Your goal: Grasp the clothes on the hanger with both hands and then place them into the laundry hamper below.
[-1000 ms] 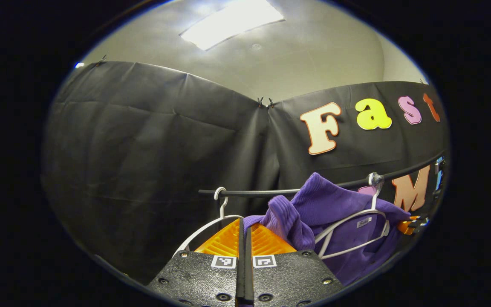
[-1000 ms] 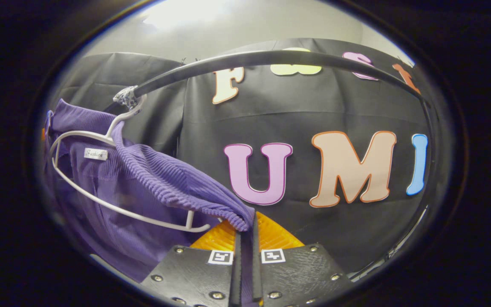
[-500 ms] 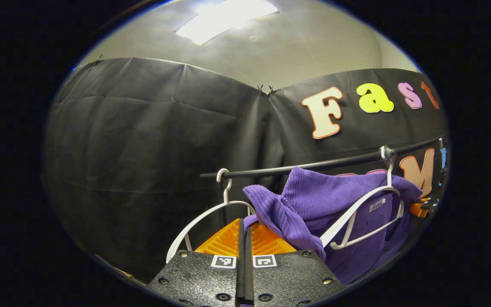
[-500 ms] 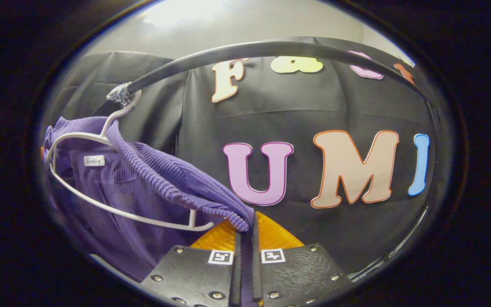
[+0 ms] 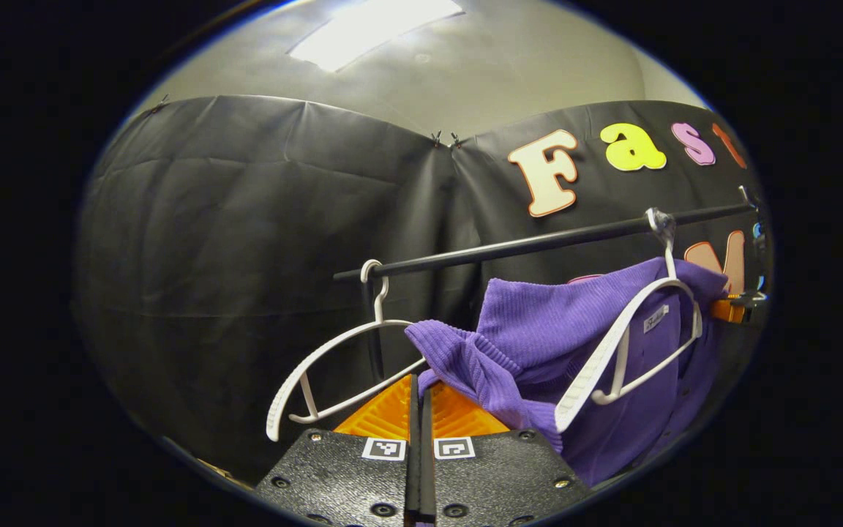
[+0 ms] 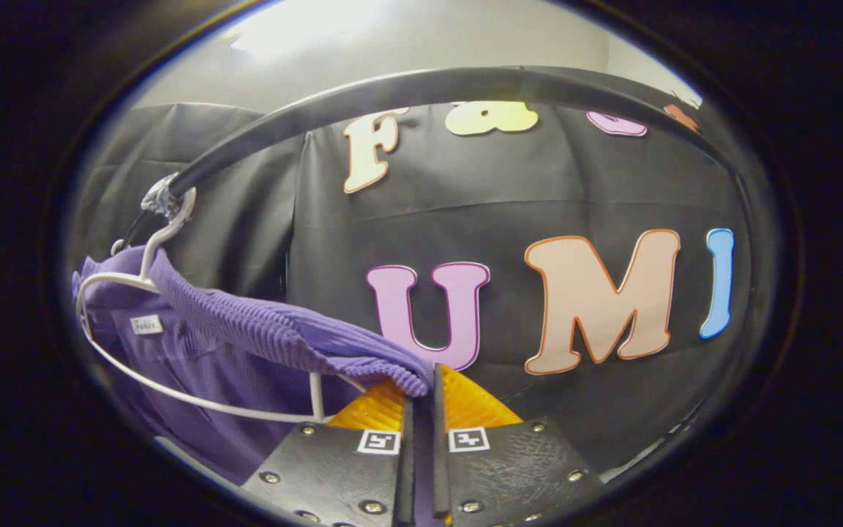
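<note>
A purple ribbed garment (image 5: 538, 329) (image 6: 246, 344) hangs partly off a white hanger (image 5: 626, 344) (image 6: 173, 380) hooked on the black rail (image 5: 538, 245) (image 6: 407, 91). My left gripper (image 5: 420, 391) is shut on a fold of the garment's edge. My right gripper (image 6: 424, 384) is shut on the garment's other edge, which stretches from the hanger down to its fingers. In the left gripper view the right gripper (image 5: 732, 309) shows small at the far right behind the garment. The hamper is out of sight.
A second, bare white hanger (image 5: 334, 366) hangs on the rail to the left of the garment, close to my left gripper. The booth's black cloth wall (image 5: 246, 241) stands behind the rail, with a ceiling light (image 5: 370, 29) above.
Both grippers have dropped, so the rail and hangers sit higher in both views. The garment is pulled further off its hanger, which has tilted. The bare hanger has swung clear.
</note>
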`<state>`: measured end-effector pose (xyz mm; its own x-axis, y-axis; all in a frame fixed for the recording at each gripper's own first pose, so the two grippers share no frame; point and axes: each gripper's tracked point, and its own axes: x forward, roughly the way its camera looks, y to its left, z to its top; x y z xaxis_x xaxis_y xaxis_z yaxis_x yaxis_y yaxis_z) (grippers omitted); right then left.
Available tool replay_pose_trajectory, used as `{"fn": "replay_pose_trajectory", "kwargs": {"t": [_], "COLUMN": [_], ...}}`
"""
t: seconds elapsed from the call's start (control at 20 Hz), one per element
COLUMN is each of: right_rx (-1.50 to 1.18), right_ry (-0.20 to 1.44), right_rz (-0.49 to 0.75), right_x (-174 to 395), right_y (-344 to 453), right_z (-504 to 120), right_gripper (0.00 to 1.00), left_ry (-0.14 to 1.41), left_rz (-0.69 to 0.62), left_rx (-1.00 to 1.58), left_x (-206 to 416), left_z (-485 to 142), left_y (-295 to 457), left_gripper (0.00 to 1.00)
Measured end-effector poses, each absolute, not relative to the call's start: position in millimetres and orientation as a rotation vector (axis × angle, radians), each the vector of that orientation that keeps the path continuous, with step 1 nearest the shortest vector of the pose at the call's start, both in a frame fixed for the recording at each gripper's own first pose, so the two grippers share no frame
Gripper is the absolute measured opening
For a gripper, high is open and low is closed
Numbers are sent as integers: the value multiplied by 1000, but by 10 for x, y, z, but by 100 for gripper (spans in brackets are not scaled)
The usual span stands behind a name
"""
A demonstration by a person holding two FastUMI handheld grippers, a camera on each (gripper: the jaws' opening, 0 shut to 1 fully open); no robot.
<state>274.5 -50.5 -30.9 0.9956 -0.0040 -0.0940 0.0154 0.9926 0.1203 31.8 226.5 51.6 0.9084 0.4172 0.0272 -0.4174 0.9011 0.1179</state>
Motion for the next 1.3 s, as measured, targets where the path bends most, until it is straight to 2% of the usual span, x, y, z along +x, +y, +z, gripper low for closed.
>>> {"fn": "replay_pose_trajectory", "kwargs": {"t": [0.9,0.95,1.0,1.3], "right_rx": [83,77,84,97], "right_ry": [213,228,251,314], "right_rz": [-14,-31,-31,-20], "right_x": [3199,3195,3162,2894], "right_y": [-484,-524,-540,-569], "right_z": [-932,-1006,-1104,-1475], "right_gripper": [10,7,10,10], "left_ry": [64,67,74,112], "left_rz": [400,403,405,401], "left_rx": [91,87,84,90], "left_x": [351,358,367,333], "left_z": [27,8,-10,-205], "left_y": [2015,2013,2016,1936], "left_gripper": [0,0,0,0]}}
